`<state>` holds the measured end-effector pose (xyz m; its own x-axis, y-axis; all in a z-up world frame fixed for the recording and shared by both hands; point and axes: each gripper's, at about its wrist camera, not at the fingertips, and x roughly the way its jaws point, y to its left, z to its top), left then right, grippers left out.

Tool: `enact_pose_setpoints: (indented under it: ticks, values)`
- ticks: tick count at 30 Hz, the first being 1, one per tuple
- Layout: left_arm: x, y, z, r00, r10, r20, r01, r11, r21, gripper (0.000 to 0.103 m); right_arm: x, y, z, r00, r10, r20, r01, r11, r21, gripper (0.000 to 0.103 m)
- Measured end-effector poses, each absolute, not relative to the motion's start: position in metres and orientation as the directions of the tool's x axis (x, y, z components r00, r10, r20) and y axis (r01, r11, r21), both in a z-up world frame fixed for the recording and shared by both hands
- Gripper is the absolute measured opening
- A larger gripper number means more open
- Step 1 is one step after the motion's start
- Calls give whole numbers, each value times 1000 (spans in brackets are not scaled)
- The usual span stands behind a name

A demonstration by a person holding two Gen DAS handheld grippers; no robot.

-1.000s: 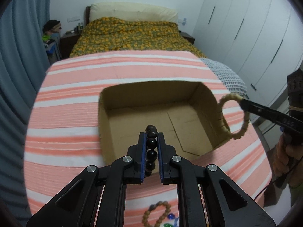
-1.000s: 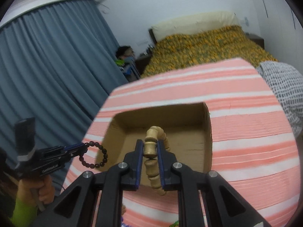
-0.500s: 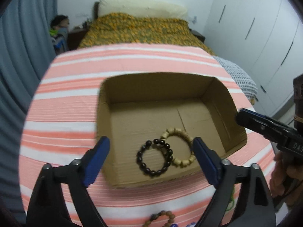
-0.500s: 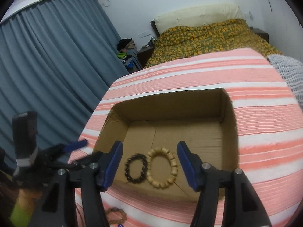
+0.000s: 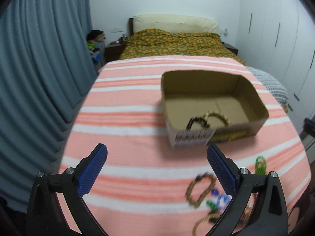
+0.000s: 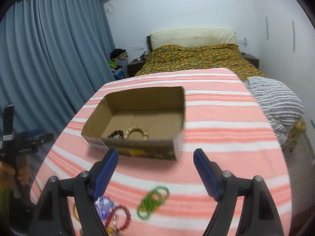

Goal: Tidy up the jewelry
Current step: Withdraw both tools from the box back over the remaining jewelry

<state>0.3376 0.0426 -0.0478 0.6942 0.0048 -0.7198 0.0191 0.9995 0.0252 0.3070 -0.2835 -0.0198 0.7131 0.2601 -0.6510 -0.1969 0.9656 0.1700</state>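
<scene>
Right now both of my tools hang over the striped bench (image 5: 128, 118) with nothing between their pads. My left tool (image 5: 156, 169) stands spread wide, its jaws opening; my right tool (image 6: 155, 169) is opening too, not quite as far. Ahead sits the cardboard box (image 5: 254, 96), and in it lie 2 bracelets: a dark bead one (image 5: 194, 121) touching a pale wooden one (image 5: 218, 116). From the right view the box's near wall cuts off their lower halves. Loose jewelry is scattered near me on the cloth: a brown bead bracelet (image 5: 200, 188), a green one (image 6: 153, 198), a red one (image 6: 123, 219) partly behind my right tool's arm, plus small blue and green pieces too blurred to name.
</scene>
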Motion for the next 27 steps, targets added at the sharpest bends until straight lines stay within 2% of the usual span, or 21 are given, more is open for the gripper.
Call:
enact_pose_setpoints:
  ticks: [5,9,11,14,19,23,27]
  values:
    - [293,37,-53,716,80,-693,15,991,130,102,255,-295,-23,762,245,-600,-210,969,129,81]
    - [265,39,-66,719,-29,-694,104,992,67,102,214,-300,-27,816,237,-528,-228,970,82,81]
    - [257,44,-75,708,-48,-704,103,994,36,102,196,-303,-30,834,233,-500,-227,971,75,88]
    - [245,55,-96,689,-57,-723,73,997,-9,101,179,-307,-36,850,227,-476,-213,973,84,90]
    - [226,59,-122,658,-79,-749,78,996,-36,102,168,-304,-62,815,236,-529,-214,971,102,91]
    - [211,60,-141,648,-126,-751,80,992,-97,102,153,-289,-93,777,220,-589,-239,970,47,91]
    - [199,46,-154,647,-141,-749,116,990,-85,102,143,-274,-119,767,184,-615,-251,968,-24,91]
